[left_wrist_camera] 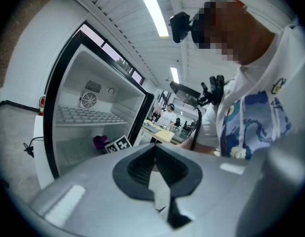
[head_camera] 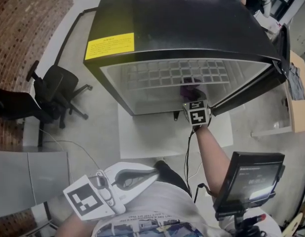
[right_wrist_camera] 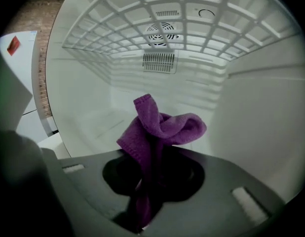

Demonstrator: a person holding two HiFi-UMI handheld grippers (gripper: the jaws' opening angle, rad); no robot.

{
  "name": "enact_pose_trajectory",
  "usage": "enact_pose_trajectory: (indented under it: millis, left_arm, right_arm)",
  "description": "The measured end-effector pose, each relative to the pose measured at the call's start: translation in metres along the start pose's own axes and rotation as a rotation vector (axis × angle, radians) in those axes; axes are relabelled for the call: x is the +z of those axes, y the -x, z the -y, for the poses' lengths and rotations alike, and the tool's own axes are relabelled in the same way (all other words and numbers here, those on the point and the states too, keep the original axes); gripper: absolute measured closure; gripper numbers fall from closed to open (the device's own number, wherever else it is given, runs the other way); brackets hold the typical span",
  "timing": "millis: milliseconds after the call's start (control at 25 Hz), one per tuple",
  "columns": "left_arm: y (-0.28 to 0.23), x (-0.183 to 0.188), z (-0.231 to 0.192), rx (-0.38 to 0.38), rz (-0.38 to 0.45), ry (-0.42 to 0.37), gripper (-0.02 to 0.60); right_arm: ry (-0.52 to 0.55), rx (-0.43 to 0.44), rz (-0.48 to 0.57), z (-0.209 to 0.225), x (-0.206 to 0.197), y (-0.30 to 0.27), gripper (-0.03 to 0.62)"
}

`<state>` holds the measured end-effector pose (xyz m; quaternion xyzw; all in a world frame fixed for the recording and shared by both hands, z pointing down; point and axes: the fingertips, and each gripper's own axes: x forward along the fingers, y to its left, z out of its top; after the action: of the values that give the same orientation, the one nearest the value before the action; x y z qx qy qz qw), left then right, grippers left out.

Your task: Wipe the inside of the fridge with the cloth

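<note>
Two grippers are in view: the right gripper [right_wrist_camera: 148,181] reaches into the one open fridge [head_camera: 192,28] with its jaws clamped on the single purple cloth [right_wrist_camera: 160,127]. The cloth bunches up and forward from the jaws, below the one wire shelf [right_wrist_camera: 177,28] overhead and in front of the round fan grille [right_wrist_camera: 160,32] on the rear wall. The left gripper [left_wrist_camera: 153,168] is held outside the fridge, close to the person's torso [left_wrist_camera: 251,117], with its jaws closed together and nothing between them.
</note>
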<state>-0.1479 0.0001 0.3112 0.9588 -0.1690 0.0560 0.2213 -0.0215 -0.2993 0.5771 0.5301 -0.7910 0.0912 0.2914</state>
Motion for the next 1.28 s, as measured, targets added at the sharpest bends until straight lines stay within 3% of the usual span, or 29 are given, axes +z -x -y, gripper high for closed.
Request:
enact_pose_trajectory:
  millis: [800,1120,1280]
  left_arm:
    - [0.042,-0.008,-0.003,0.118,0.052,0.032,0.575]
    - [0.043,-0.011,-0.001,0.113,0.049,0.035,0.575]
    - [0.031,-0.011,0.002,0.085,0.038,0.03,0.575]
  right_arm:
    - [0.027,0.282,0.066,-0.178,0.049,-0.018,0.516]
    - [-0.061,0.371,0.08,-0.2,0.057,-0.006,0.516]
    - [-0.066,0.342,0.12,-0.176,0.063,0.006,0.516]
